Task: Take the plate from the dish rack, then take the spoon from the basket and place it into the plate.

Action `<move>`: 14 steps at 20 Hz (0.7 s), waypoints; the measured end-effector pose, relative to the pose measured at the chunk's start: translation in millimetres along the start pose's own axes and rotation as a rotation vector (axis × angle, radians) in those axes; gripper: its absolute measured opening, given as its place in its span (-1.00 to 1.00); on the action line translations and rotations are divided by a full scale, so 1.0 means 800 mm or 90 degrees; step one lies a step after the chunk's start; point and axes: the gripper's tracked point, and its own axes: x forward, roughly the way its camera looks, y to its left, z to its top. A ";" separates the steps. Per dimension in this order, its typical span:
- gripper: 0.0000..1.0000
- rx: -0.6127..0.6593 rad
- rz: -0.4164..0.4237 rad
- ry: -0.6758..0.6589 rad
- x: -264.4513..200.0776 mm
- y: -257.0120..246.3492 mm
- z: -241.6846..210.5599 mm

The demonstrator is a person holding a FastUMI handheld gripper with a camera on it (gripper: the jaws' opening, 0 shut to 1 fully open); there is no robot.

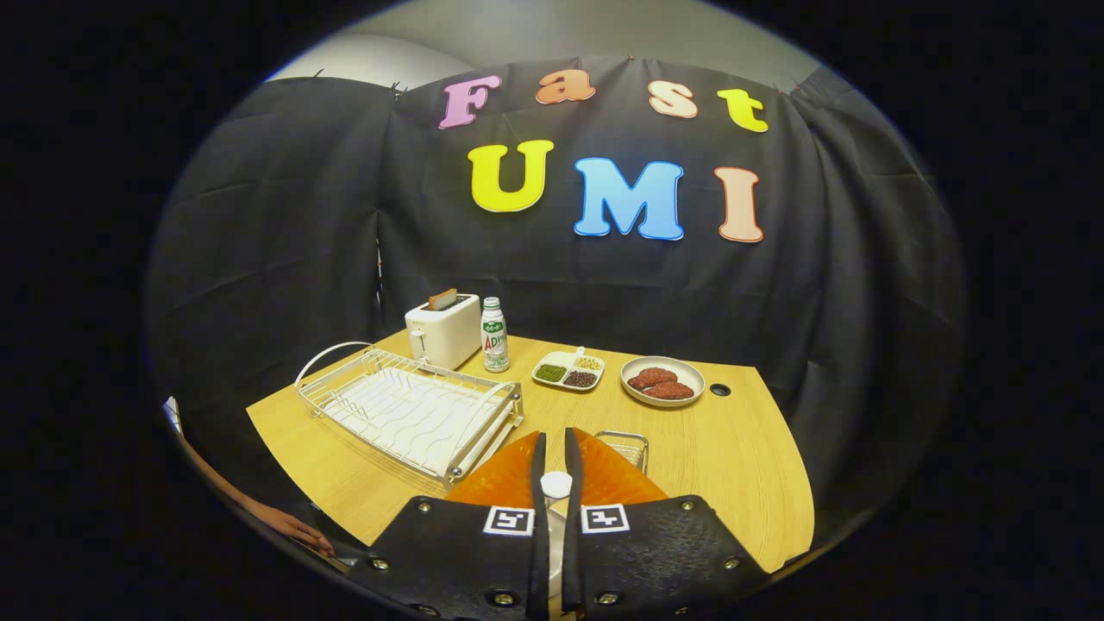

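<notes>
My gripper [554, 436] hangs low over an orange plate [612, 476] that lies on the wooden table near its front edge. The two fingers stand almost together, pressing on a white spoon [555, 486], whose rounded end shows between them above the plate. A small wire basket [627, 448] sits just beyond the plate, to the right of the fingertips. The white wire dish rack [412, 409] stands to the left of the plate with nothing in it.
At the back of the table [733, 466] are a white toaster [442, 331], a white bottle [493, 335], a divided dish of beans [568, 370] and a bowl of red meat [662, 380]. A person's hand [293, 528] rests by the table's front left corner.
</notes>
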 end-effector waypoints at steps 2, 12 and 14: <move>-0.89 -0.011 0.009 0.017 0.007 0.011 -0.010; -0.89 -0.037 0.062 0.084 0.032 0.062 -0.049; -0.89 -0.036 0.076 0.095 0.038 0.073 -0.055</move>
